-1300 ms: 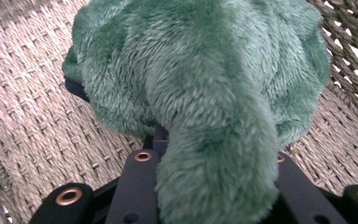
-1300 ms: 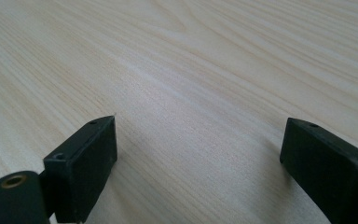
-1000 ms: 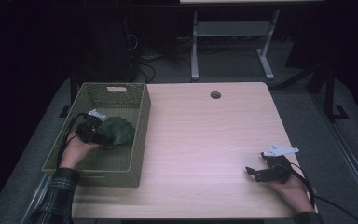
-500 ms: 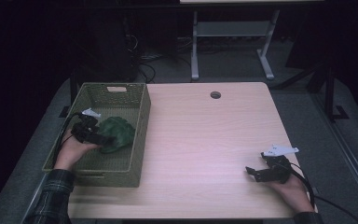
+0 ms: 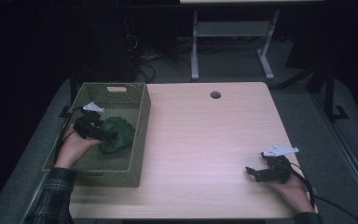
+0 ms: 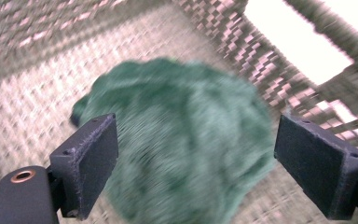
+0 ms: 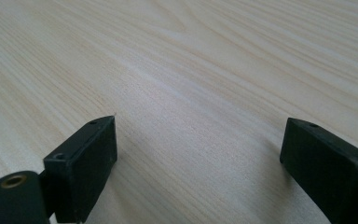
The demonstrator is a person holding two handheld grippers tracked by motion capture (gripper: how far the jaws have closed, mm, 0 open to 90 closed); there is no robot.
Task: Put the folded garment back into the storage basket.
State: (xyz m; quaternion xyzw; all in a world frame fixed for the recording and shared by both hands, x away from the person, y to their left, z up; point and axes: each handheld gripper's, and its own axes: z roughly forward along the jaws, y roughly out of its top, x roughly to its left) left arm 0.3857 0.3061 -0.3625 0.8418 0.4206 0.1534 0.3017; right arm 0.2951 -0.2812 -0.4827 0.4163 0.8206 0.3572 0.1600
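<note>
The left gripper [image 5: 103,134] has just been opening its jaws; they stand wide around the fuzzy green cloth ball [image 5: 117,134] in the woven green basket [image 5: 140,135] at the table's left edge. The right gripper [image 5: 256,173], wide and empty, rests near the wooden table's [image 5: 205,140] front right corner.

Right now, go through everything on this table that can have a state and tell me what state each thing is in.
Left gripper: jaws wide, just been opening, green cloth between them but not pressed.
Green cloth: crumpled, lying inside the basket.
Basket: upright at the table's left edge.
Right gripper: open, nothing between the jaws, low over bare table.
</note>
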